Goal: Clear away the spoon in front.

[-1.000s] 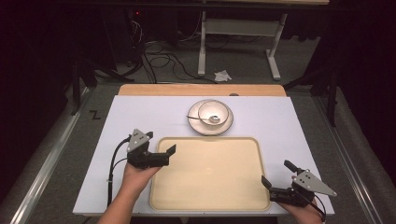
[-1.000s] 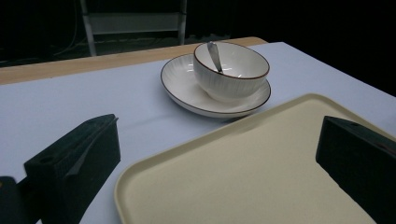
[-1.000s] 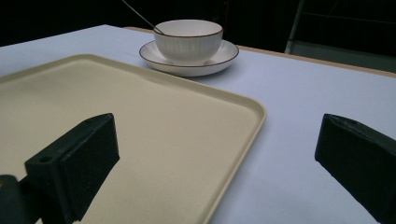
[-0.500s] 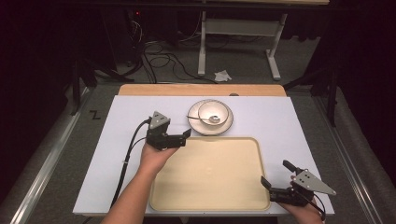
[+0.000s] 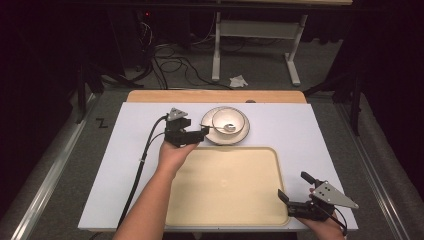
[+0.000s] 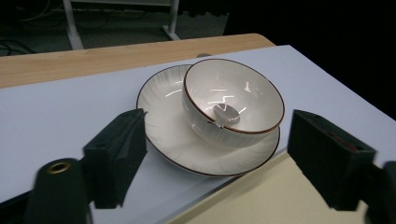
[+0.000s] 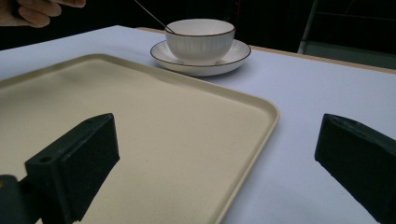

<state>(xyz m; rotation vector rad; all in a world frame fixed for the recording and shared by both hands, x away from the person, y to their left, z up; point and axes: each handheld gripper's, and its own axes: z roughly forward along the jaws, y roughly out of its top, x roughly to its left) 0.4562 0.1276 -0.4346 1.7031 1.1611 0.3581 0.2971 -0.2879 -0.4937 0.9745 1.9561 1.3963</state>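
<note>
A white bowl with a thin dark rim stands on a matching saucer plate at the table's back middle. In the bowl lies a metal spoon, its thin handle slanting up and out to the left. My left gripper is open, right at the plate's left edge; bowl and plate sit just beyond its jaws. My right gripper is open and holds nothing, low at the front right corner of the cream tray.
The bare tray lies on the white table top in front of the plate. A wooden strip runs along the table's far edge. Past it are cables and a desk frame on the floor.
My left gripper has travelled from the tray's left side forward and to the right, up to the plate's edge. The right gripper has stayed put.
</note>
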